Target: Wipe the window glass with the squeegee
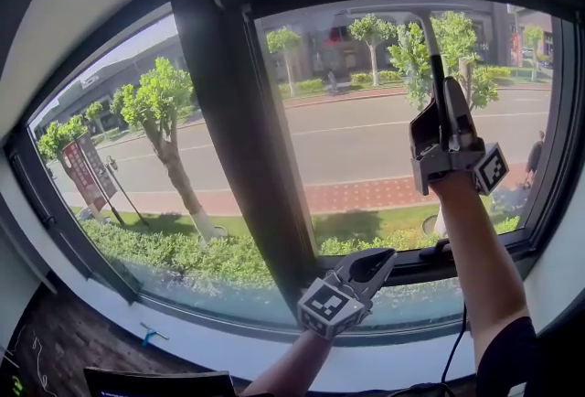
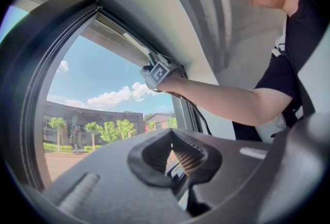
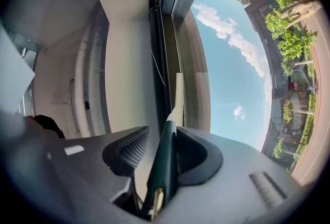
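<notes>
The squeegee (image 1: 437, 66) stands upright in the right half of the head view. Its thin dark shaft runs up in front of the window glass (image 1: 366, 139) towards the top of the frame. In the right gripper view its dark green handle (image 3: 165, 163) sits between the jaws, and a pale neck reaches forward along the edge of the pane. Whether the blade touches the glass cannot be told.

The right tool (image 1: 450, 116) is clamped on that handle and points upward at the right of the head view, with its marker cube at the wrist side. In its own view the right tool (image 3: 157, 148) has the handle leaning against one ribbed pad.

The left tool (image 1: 377, 262) lies low at centre, just in front of the lower window frame (image 1: 411, 269). In its own view the left tool (image 2: 172, 155) has its jaws drawn almost together, leaving only a thin slit with nothing in it. Above them a bare forearm (image 2: 221, 99) reaches to the upper frame.

A thick dark mullion (image 1: 233, 130) separates this pane from the left pane (image 1: 137, 157). Outside are a road (image 1: 366, 144), trees (image 1: 160, 102) and a red sign (image 1: 84, 174).
</notes>
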`<state>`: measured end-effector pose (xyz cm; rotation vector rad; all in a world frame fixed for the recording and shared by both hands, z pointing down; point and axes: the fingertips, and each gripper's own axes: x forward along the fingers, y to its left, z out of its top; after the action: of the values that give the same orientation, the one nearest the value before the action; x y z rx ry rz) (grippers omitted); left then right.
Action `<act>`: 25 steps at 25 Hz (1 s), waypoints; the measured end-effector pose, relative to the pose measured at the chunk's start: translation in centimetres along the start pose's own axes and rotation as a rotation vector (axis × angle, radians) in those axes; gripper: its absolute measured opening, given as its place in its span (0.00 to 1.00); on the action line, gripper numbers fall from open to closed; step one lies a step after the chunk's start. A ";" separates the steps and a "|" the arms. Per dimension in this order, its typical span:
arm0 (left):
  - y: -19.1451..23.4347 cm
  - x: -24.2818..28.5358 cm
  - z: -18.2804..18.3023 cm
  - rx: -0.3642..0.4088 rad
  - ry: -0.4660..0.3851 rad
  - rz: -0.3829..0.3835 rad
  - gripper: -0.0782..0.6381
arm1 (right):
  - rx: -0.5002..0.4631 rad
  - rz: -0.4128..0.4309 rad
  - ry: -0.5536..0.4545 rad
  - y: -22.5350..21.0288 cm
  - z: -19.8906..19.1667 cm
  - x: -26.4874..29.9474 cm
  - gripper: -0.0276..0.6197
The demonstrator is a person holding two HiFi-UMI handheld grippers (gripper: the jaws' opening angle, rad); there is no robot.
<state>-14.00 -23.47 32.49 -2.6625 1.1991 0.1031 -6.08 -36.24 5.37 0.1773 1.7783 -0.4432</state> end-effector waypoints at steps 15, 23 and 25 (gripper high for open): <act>0.8 -1.3 -0.2 -0.041 0.011 0.096 0.11 | -0.022 0.021 0.019 -1.9 0.6 2.2 0.30; 1.7 -1.8 -0.7 -0.045 0.014 0.119 0.11 | -0.081 0.027 0.003 -2.6 -0.2 1.9 0.30; 1.9 -1.7 -0.8 -0.048 0.015 0.121 0.11 | -0.090 0.027 0.002 -2.9 -0.6 1.8 0.30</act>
<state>-16.60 -23.62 33.23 -2.6344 1.3786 0.1324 -8.09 -38.83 4.30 0.1383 1.7919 -0.3434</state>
